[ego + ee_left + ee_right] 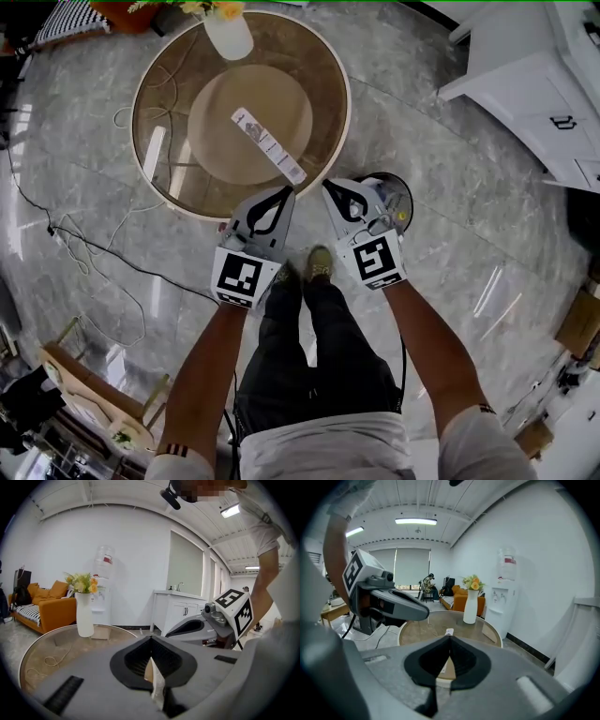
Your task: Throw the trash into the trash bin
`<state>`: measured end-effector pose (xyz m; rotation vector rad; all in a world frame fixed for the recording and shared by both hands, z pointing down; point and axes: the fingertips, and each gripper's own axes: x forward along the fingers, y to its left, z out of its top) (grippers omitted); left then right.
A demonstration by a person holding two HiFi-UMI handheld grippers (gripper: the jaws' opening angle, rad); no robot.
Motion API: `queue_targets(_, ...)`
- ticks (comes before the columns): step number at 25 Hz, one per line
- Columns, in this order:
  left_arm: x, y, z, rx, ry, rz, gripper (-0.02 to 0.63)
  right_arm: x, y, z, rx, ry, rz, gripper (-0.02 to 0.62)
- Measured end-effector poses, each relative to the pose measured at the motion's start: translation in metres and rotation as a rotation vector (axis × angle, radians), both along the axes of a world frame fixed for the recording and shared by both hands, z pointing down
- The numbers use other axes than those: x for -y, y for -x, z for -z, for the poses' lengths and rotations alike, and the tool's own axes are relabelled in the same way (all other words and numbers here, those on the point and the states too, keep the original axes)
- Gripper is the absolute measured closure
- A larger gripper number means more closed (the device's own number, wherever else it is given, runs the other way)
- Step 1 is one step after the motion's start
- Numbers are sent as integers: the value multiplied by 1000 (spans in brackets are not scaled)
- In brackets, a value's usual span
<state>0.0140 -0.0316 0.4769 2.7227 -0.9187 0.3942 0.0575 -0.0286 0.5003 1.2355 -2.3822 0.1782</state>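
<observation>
Crumpled pale paper scrap [157,686]: pinched upright between closed left tongs [151,639], one face tan, other white.
Long white printed wrapper strip [269,145]: flat on round glass worktop [319,94], lying diagonally, near centre.
Round dark-rimmed trash bin [403,192]: on floor just beside worktop edge, top open, mostly hidden behind right tongs [330,190].

Two hand-held grippers [289,191] [327,187], one round table [167,122], one vase [229,34], one wrapper [269,145], one trash bin [401,191].
</observation>
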Motion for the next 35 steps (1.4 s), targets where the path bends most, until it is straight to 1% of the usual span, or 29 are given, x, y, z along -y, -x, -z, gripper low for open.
queue_targets(5,16,26,-8,6,4,44,606,16,30,-4,5,9,38,594)
queue_targets(9,28,42,-13,17,11,59,606,31,53,-12,2,26,68,594)
queue_targets(14,44,61,-21,39,19,69,606,53,74,-34,-32,72,79,592)
queue_targets(17,55,69,-26,53,19,57,606,66,87,-52,-54,125,91,552)
queue_targets(20,63,77,-31,57,21,49,606,79,99,-76,-86,184,101,495)
queue_targets(22,66,85,-36,53,28,50,606,87,104,-94,-106,232,96,452)
queue_targets(27,69,103,-47,41,48,51,606,102,107,-131,-164,317,67,385)
queue_targets(31,70,113,-58,34,63,56,606,104,108,-149,-197,355,44,377)
queue_targets(35,72,118,-66,35,70,47,606,107,107,-161,-204,383,3,377)
